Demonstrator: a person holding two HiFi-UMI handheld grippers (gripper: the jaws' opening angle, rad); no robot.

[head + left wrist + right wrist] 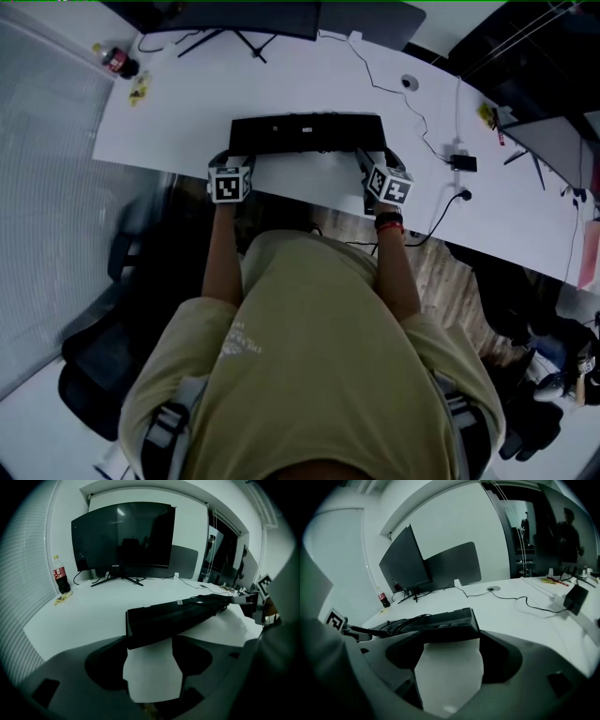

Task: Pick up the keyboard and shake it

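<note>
Flat black rectangular keyboard (307,133) is at the 6 o'clock edge of the white desk (187,131); can't tell if it's touching. Left gripper (150,639) clamps its 9 o'clock end, right gripper (451,639) its 3 o'clock end. Black curved monitor (123,536) at 12.

Between the keyboard (307,133) and the monitor (122,536) the desk (178,131) lies bare, with wide room to pass. The monitor's splayed stand (117,580) blocks the back. A bottle (119,62) stands at the far left corner, well apart. On the right a cable (525,598) crosses the desktop to a black box (463,163) — a snag there.
</note>
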